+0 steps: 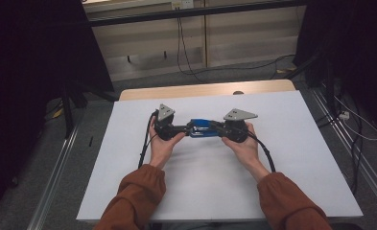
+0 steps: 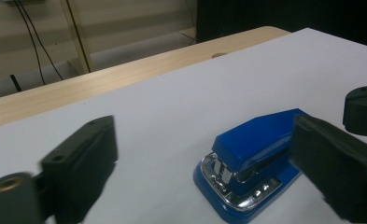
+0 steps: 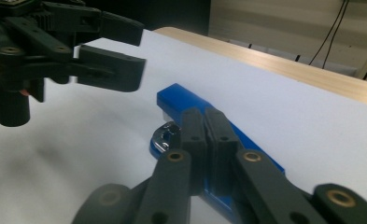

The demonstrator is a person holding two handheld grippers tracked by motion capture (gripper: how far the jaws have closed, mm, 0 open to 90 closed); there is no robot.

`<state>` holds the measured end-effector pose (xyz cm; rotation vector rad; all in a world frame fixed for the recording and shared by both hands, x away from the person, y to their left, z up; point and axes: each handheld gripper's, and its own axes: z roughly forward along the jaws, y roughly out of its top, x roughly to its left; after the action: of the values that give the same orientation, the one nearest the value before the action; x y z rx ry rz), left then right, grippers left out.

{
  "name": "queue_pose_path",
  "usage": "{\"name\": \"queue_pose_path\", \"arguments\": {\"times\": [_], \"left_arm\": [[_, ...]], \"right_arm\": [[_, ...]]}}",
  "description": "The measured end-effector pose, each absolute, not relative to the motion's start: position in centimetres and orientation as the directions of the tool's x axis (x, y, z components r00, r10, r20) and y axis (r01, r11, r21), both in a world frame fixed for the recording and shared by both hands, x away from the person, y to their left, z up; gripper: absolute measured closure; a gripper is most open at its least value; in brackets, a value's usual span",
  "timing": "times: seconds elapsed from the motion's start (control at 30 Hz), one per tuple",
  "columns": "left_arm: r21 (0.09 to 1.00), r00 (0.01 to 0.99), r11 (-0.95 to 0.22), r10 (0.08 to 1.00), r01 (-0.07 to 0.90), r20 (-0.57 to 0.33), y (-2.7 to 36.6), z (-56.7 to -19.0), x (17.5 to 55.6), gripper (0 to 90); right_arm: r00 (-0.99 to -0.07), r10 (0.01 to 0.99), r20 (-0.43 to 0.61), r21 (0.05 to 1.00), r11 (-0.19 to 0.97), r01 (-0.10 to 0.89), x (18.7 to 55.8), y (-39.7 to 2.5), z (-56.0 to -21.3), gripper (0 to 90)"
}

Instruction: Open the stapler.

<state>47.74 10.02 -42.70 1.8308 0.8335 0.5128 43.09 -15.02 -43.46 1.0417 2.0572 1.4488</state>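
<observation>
The stapler lies flat on the white sheet that covers the table, near the sheet's middle, and it is your landmark here. Your 2 grippers face each other across it.

Your left gripper sits just left of the stapler, jaws spread wide apart. In the left gripper view the stapler shows its metal front end between those 2 jaws, closer to the right-hand one, with bare sheet around it; whether that jaw touches it you cannot tell.

Your right gripper comes in from the stapler's right. In the right gripper view its 2 jaws stand pressed together over the stapler, with no gap between them; whether they pinch any part of it cannot be told. The left gripper hangs open beyond the stapler's far end.
</observation>
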Motion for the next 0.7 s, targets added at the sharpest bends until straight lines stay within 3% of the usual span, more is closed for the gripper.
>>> {"name": "queue_pose_path", "arguments": {"times": [0.1,0.53,0.7], "left_arm": [[0.921,0.666,-0.229,0.745,0.314,-0.041,10.0,-42.8,47.8,18.4],[0.91,0.687,-0.26,0.725,0.323,-0.037,10.1,-43.4,48.0,66.7],[0.912,0.691,-0.262,0.723,0.314,-0.03,10.2,-43.3,47.9,75.6]], "right_arm": [[-0.646,0.757,0.097,0.918,0.184,0.353,43.1,-14.8,-43.6,90.0],[-0.649,0.754,0.099,0.903,0.207,0.378,44.1,-13.9,-44.2,90.0],[-0.652,0.753,0.09,0.895,0.226,0.384,44.1,-13.4,-44.4,90.0]]}}
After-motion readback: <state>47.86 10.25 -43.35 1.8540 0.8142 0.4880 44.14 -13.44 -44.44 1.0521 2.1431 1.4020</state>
